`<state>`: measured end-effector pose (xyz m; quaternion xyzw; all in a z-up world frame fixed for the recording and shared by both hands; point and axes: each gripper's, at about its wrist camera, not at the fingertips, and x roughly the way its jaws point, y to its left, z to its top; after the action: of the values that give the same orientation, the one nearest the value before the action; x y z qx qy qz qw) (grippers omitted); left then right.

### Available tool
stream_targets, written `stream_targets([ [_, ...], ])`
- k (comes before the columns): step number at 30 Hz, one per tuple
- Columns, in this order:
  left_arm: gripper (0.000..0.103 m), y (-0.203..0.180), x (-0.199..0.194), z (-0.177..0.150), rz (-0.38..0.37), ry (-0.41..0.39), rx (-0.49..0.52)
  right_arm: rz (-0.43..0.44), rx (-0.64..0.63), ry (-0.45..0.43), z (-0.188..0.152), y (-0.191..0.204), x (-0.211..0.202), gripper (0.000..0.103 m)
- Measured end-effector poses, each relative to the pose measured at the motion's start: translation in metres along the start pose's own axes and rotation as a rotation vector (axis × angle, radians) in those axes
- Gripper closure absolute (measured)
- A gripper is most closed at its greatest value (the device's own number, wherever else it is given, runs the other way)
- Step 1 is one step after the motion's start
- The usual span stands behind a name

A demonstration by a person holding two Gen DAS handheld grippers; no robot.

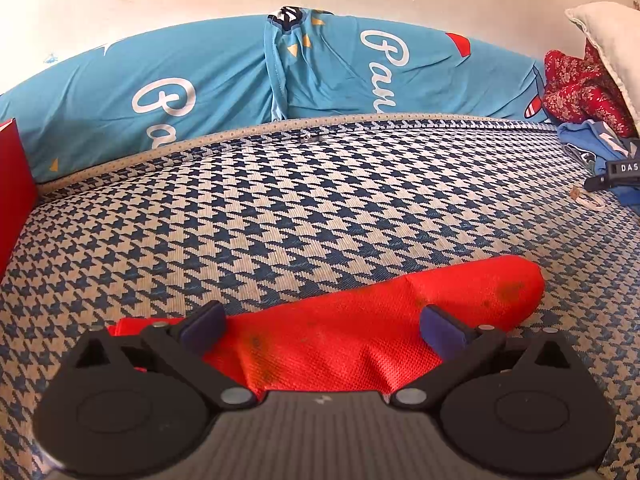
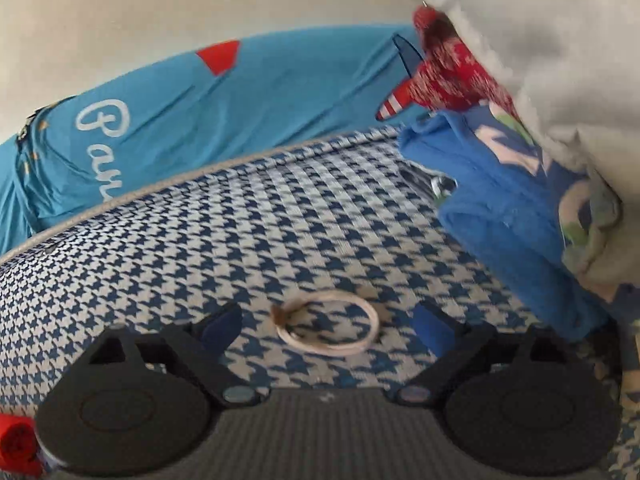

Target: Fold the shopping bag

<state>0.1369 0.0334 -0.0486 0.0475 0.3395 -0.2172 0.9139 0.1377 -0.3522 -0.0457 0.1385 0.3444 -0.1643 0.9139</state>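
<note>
Your left gripper (image 1: 324, 324) hangs released over the folded red bag (image 1: 360, 320) lying on the mat (image 1: 280, 208), while your right gripper (image 2: 326, 324) gapes around a band (image 2: 332, 328), gripping nothing.

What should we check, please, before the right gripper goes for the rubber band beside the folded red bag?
1. Red bag folded into a compact roll: ok.
2. Left gripper straddles bag, pads not pressing: ok.
3. Right gripper open wide: ok.
4. Rubber band lies between its fingers on the mat: ok.
5. Band free of the blue cloth: ok.
6. Band intact: cannot tell.
</note>
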Motion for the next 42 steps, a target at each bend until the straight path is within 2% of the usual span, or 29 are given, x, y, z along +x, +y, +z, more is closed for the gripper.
stream_targets([
  [5,0.0,0.001,0.0,0.001,-0.003,-0.003,0.003,0.019,-0.01,0.011,-0.004,-0.001,0.017,0.01],
  [8,0.0,0.0,-0.001,0.0,0.0,-0.003,0.001,-0.019,-0.065,0.011,-0.006,0.008,0.025,0.011],
  [10,0.0,-0.002,-0.003,-0.002,0.005,-0.004,-0.004,-0.029,-0.075,-0.006,-0.007,0.011,0.027,0.015],
  [12,0.0,-0.003,-0.003,-0.002,0.008,-0.004,-0.006,-0.029,-0.078,-0.022,-0.007,0.013,0.028,0.026],
  [14,0.0,-0.004,-0.004,-0.002,0.011,-0.004,-0.009,-0.006,-0.087,-0.028,-0.007,0.019,0.027,0.034],
  [15,0.0,-0.005,-0.004,-0.002,0.012,-0.004,-0.01,0.015,-0.1,-0.029,-0.007,0.024,0.027,0.035],
  [17,0.0,-0.006,-0.005,-0.002,0.017,-0.005,-0.014,0.133,-0.127,-0.011,-0.005,0.044,0.029,0.035],
  [20,0.0,-0.005,-0.004,-0.002,0.017,-0.005,-0.016,0.471,-0.179,0.047,-0.003,0.081,0.016,0.036],
  [22,0.0,-0.005,-0.004,-0.002,0.015,-0.006,-0.015,0.571,-0.245,0.009,-0.004,0.101,-0.002,0.032],
  [23,0.0,-0.004,-0.004,-0.002,0.015,-0.007,-0.015,0.612,-0.28,-0.014,-0.004,0.111,-0.012,0.024],
  [24,0.0,-0.004,-0.004,-0.002,0.014,-0.007,-0.014,0.613,-0.304,-0.036,-0.004,0.118,-0.02,0.017],
  [28,0.0,-0.006,-0.005,-0.002,0.019,-0.009,-0.02,0.584,-0.277,-0.068,0.0,0.12,-0.034,0.008],
  [30,0.0,-0.007,-0.005,-0.003,0.022,-0.01,-0.021,0.509,-0.212,-0.089,0.004,0.111,-0.041,0.0],
  [31,0.0,-0.006,-0.005,-0.003,0.021,-0.01,-0.021,0.471,-0.185,-0.098,0.006,0.108,-0.043,0.0],
  [34,0.0,-0.005,-0.005,-0.002,0.02,-0.012,-0.02,0.283,-0.079,-0.083,0.009,0.093,-0.042,0.0],
  [37,0.0,-0.004,-0.004,-0.002,0.018,-0.013,-0.019,0.119,0.002,-0.018,-0.002,0.078,-0.041,0.0],
  [39,0.0,-0.004,-0.004,-0.002,0.018,-0.014,-0.018,0.066,0.011,0.041,-0.008,0.077,-0.036,0.0],
  [42,0.0,-0.002,-0.003,-0.001,0.018,-0.014,-0.017,0.041,-0.004,0.19,-0.017,0.08,-0.025,0.0],
])
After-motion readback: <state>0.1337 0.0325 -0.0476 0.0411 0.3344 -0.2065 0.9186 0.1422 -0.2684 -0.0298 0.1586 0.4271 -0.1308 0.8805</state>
